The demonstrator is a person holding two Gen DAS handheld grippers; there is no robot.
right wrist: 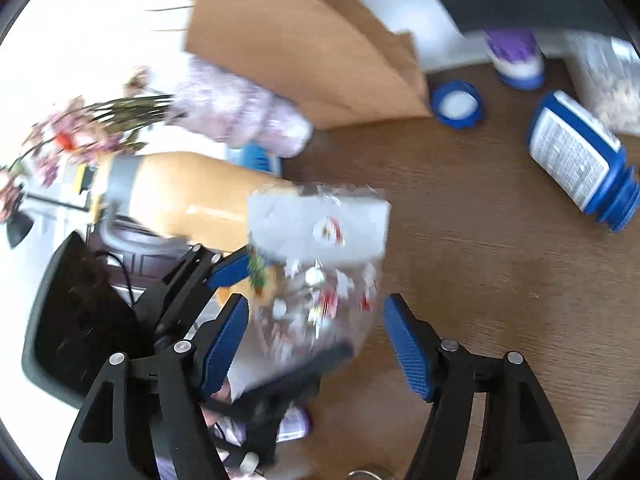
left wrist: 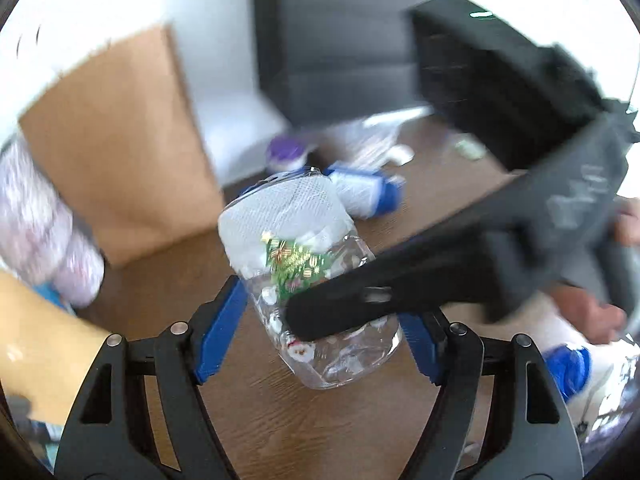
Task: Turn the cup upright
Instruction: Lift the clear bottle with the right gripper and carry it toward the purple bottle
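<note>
1. The cup (left wrist: pixel 310 280), clear plastic with festive print and white paper stuffed inside, sits at centre frame in the left wrist view, tilted over the wooden table (left wrist: pixel 280 420).
2. The left gripper (left wrist: pixel 322 332) spreads wide; its blue pads flank the cup low in the frame, though blur leaves contact unclear.
3. The right gripper (right wrist: pixel 316 344) is likewise wide open around the cup (right wrist: pixel 320 264) in its own view, not pinching it.
4. In the left view its dark finger crosses the cup from the right.
5. My judgement: the flip is underway and unfinished; the cup must yet be stood on its base and released.
6. A brown paper bag (left wrist: pixel 116 140) stands at upper left.
</note>
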